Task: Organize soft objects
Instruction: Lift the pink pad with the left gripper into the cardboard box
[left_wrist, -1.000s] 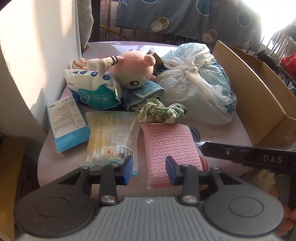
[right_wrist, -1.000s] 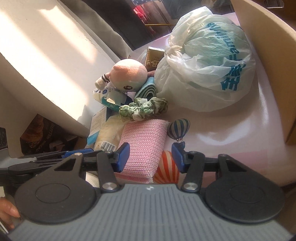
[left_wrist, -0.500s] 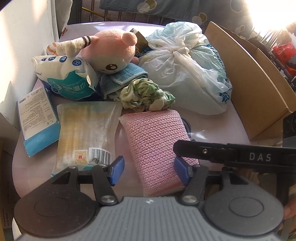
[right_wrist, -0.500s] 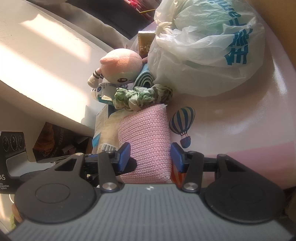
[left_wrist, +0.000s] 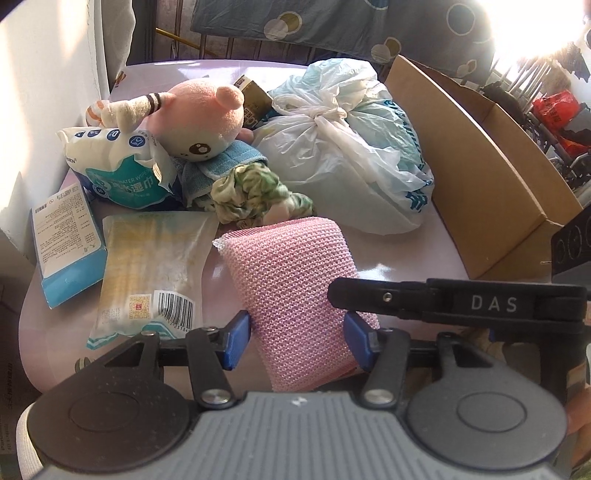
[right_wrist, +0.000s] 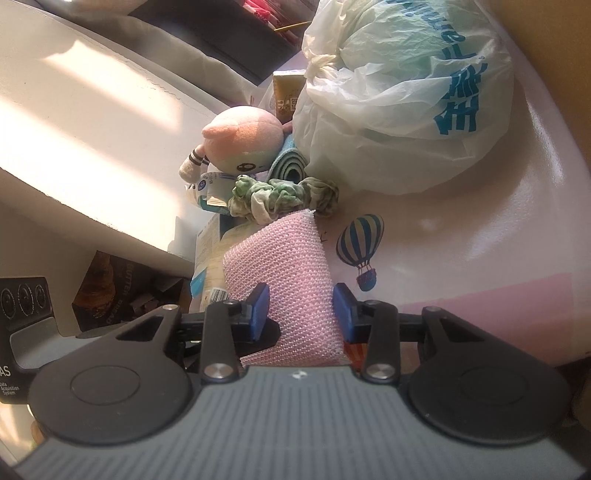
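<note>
Nearest, the left tongs (left_wrist: 297, 341) straddle the near end of the pink knitted sponge (left_wrist: 295, 291); their blue pads have just been closing, the pad on the right touching the sponge's edge and the one on the left just beside it, so whether they press cannot be told. The right tongs (right_wrist: 300, 314), which cross the left view as a black bar, have also just been closing, and both of their pads press the sponge's sides. The sponge stands tilted, its far corner raised off the pink desk (right_wrist: 480, 258). Left of it lie a clear packet (left_wrist: 155, 269) with a barcode and a blue-and-white box (left_wrist: 62, 240). Just beyond the sponge, touching its far edge, sits a green-and-white scrunchie (left_wrist: 251, 192). Farther back, a pink plush toy (left_wrist: 199, 118) rests on a wet-wipes pack (left_wrist: 118, 166) and a folded blue towel (left_wrist: 225, 162). A knotted plastic bag (left_wrist: 351, 147) lies to the right, beside a cardboard box (left_wrist: 480, 158).
</note>
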